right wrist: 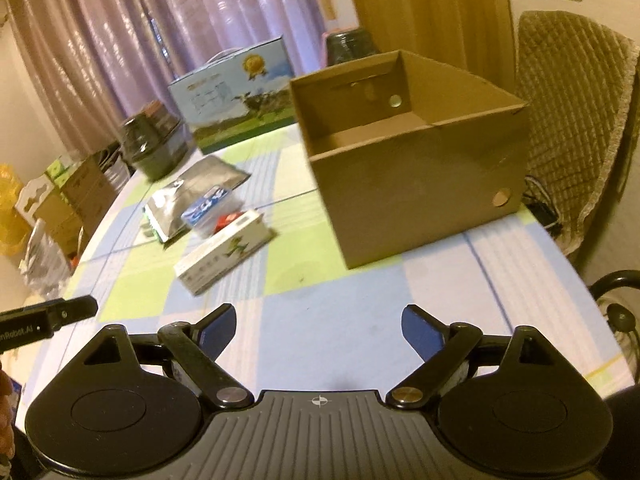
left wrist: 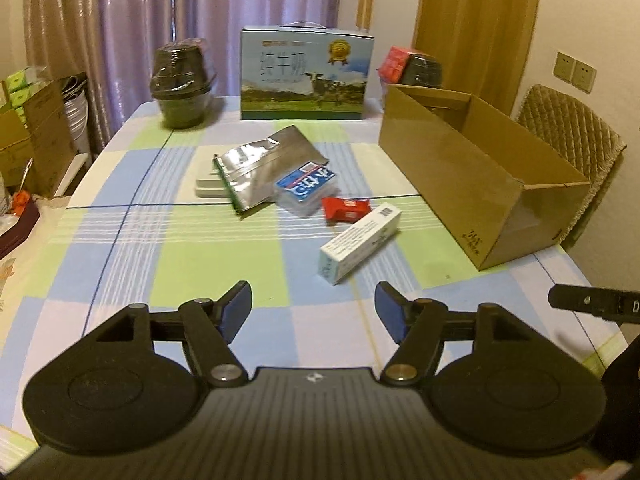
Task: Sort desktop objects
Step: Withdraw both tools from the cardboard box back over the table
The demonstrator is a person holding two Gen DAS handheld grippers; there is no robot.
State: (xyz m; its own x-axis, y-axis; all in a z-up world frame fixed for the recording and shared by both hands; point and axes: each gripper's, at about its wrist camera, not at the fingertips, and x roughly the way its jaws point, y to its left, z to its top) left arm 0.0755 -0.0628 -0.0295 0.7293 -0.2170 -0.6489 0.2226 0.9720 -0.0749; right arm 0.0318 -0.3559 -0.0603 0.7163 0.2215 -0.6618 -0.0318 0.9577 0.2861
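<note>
Desktop objects (left wrist: 304, 188) lay heaped at twelve o'clock beside an empty cardboard box (left wrist: 480, 184); both grippers' fingers (left wrist: 236, 312) gaped, unladen.

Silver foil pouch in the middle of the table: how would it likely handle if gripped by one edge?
The silver foil pouch lies flat, its near end propped on a white block, so it probably sags when lifted. Its glossy film looks slippery. It seems thin, likely light.
</note>
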